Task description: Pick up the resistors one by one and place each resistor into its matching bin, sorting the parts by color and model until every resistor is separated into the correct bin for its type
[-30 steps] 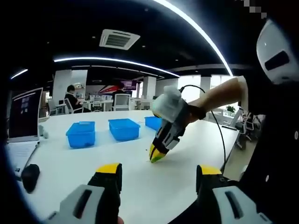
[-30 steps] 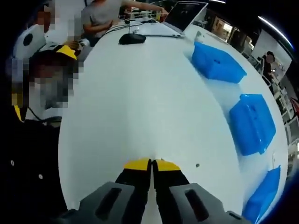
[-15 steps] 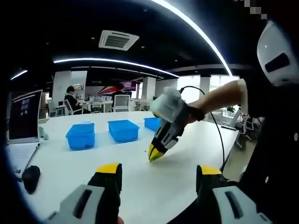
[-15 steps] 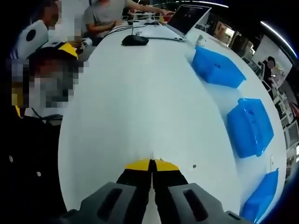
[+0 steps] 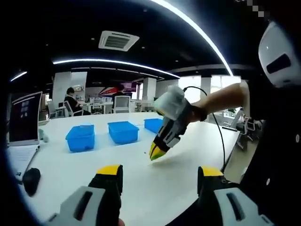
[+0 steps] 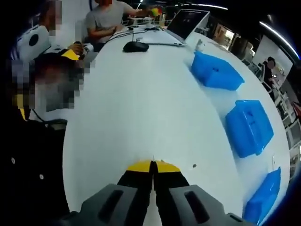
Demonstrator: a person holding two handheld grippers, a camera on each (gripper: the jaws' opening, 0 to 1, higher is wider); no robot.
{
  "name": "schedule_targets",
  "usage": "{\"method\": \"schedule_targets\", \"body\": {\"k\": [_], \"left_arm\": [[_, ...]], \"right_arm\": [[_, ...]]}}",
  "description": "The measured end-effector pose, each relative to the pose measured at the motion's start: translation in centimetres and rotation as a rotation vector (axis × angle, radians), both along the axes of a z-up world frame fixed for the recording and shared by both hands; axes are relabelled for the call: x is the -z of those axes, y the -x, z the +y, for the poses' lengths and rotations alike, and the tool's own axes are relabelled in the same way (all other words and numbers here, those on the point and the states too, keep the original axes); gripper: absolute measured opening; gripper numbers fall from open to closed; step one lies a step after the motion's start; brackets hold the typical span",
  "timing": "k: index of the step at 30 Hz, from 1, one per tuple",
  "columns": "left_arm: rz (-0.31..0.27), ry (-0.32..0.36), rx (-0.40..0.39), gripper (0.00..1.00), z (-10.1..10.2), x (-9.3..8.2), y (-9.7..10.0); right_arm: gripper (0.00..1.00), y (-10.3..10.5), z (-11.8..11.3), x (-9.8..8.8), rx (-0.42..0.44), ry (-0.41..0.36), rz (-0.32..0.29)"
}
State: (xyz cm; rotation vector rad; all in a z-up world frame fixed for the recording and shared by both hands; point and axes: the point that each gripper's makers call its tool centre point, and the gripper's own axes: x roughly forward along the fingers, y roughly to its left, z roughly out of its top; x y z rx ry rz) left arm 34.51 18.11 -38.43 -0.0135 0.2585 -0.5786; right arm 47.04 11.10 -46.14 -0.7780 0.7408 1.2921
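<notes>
My right gripper (image 6: 152,165) is shut, and a thin sliver of a resistor (image 6: 152,158) pokes out between its yellow tips, just above the white table (image 6: 141,103). In the left gripper view the right gripper (image 5: 156,154) hangs tilted with its tips close over the table (image 5: 70,174). A tiny dark part (image 6: 194,165) lies on the table right of the tips. Three blue bins (image 6: 216,70) (image 6: 249,127) (image 6: 263,200) line the right side; the left gripper view shows these bins (image 5: 81,136) (image 5: 123,131) (image 5: 154,124) behind the right gripper. My left gripper (image 5: 160,172) is open and holds nothing.
A laptop (image 5: 23,117) and a black mouse (image 5: 29,181) sit at the left of the table; the right gripper view has the laptop (image 6: 188,21) and mouse (image 6: 135,46) at the far end. A person (image 6: 106,19) sits there. The table edge runs close on the left.
My right gripper, still shut, has lifted slightly off the table. The left gripper has not moved.
</notes>
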Motion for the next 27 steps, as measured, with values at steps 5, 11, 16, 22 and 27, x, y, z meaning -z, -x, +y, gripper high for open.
{"method": "schedule_targets", "body": {"k": [5, 11, 16, 22, 27], "left_arm": [[-0.003, -0.002, 0.003, 0.65, -0.1, -0.1, -0.1], [-0.005, -0.003, 0.007, 0.65, -0.2, -0.2, -0.4], [-0.010, -0.001, 0.000, 0.65, 0.3, -0.5, -1.0], [-0.028, 0.015, -0.002, 0.65, 0.5, -1.3, -1.8], [-0.027, 0.021, -0.006, 0.65, 0.3, -1.5, -2.3]], "right_arm": [[0.04, -0.2, -1.0, -1.9, 0.072, -0.096, 0.021], [0.04, -0.6, -3.7, -6.2, 0.218, -0.308, 0.036], [0.04, -0.8, -8.2, -11.0, 0.385, -0.575, 0.009], [0.04, 0.4, -14.9, -14.4, 0.562, -0.801, -0.156], [0.04, 2.1, -18.3, -15.3, 0.682, -0.898, -0.275]]}}
